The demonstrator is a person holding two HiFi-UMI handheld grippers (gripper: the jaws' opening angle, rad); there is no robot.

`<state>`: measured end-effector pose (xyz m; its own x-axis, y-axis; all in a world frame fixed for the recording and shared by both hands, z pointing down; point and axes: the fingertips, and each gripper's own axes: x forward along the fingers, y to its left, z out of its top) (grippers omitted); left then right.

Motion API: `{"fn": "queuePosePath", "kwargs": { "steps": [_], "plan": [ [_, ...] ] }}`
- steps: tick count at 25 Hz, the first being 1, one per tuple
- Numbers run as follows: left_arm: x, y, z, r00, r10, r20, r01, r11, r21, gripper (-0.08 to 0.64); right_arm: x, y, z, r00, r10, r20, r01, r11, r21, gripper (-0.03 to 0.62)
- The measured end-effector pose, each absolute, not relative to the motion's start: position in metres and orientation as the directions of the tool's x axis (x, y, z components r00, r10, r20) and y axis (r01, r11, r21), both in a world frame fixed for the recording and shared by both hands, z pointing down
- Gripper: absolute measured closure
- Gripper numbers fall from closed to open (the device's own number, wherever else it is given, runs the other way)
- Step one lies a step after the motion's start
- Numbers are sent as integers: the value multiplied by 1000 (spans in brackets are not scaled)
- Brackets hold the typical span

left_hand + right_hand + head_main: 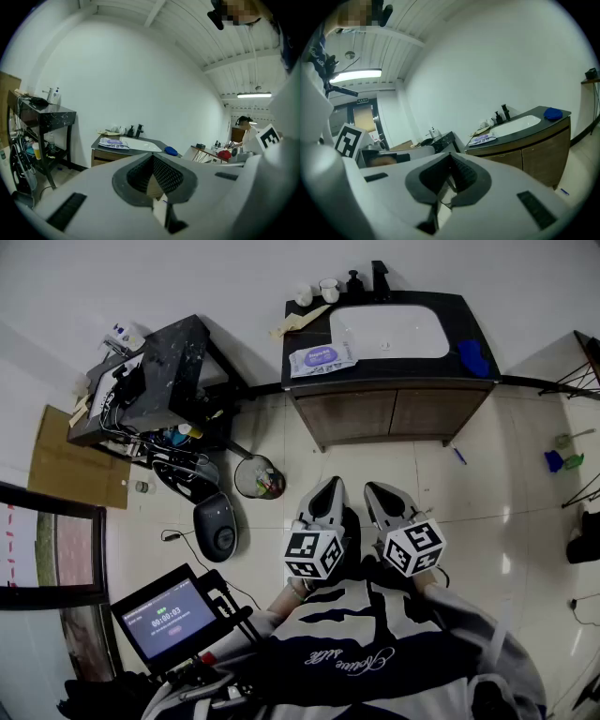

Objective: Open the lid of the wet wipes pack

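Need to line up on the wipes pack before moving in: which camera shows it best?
The head view: the wet wipes pack lies whole on the countertop, left of the sink, seen from above. Both gripper views show it only small, far off and nearly edge-on.

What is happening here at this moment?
A person holds the left gripper and the right gripper close to the body, both shut and empty, pointing towards the vanity counter. The wet wipes pack lies on that counter, beside the sink, far from both grippers. Opening has not begun.
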<state>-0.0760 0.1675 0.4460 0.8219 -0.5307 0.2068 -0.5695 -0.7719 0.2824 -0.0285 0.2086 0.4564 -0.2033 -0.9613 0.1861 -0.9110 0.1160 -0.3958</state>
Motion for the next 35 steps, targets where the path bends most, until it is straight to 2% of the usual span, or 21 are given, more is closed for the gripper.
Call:
{"fn": "queuePosePath", "kwargs": {
  "steps": [4,10,21,28,35],
  "plan": [
    [-74,156,447,826,-527,202,-564,-777,280,561,-26,201,459,-198,-961,193,-914,109,-390,594],
    [-49,47,454,838,-494,231,-544,-787,293,561,-3,94,466,-186,-956,225,-909,80,-409,594],
    [-24,-80,474,866,-423,266,-492,-814,308,561,26,-29,473,-113,-958,264,-915,-3,-402,594],
    [-14,-117,497,860,-403,313,-500,-789,357,561,43,-70,480,-116,-948,297,-915,-15,-404,594],
    [-10,-153,522,816,-448,365,-570,-729,378,561,64,-109,499,-172,-922,348,-917,21,-398,592]
  ]
}}
